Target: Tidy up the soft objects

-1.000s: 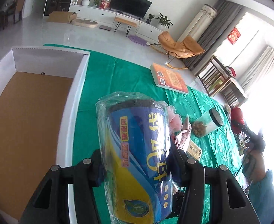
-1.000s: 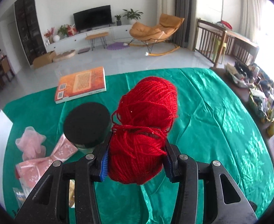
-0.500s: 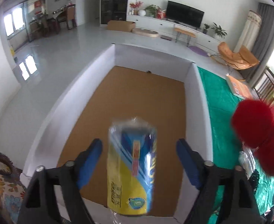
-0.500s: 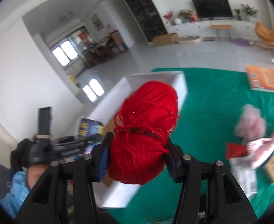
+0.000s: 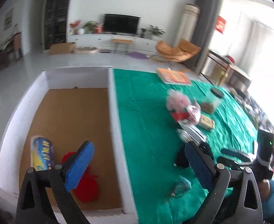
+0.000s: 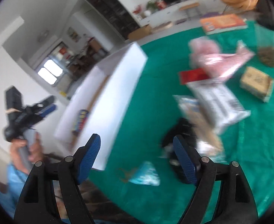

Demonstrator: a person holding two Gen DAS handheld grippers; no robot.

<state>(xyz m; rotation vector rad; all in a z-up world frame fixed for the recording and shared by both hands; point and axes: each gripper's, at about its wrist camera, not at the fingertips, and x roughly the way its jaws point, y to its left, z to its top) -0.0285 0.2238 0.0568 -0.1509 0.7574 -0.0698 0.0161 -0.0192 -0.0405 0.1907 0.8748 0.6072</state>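
Note:
The white-walled box with a brown floor stands on the left of the green cloth. In it lie a blue and yellow wrapped pack and, beside it, a red yarn ball. My left gripper hovers over the box's right wall; its jaws are opening and nothing is between them. My right gripper stands open and empty over the cloth near the box's corner. The pack shows inside the box there. Pink soft items lie further out on the cloth.
On the cloth lie an orange book, a black-lidded jar, a small brown box, a white packet, a teal bag and a black object. A hand holds the left gripper.
Both grippers opened and let go: the pack and the red yarn now lie in the box. Both views have swung from the box toward the cloth.

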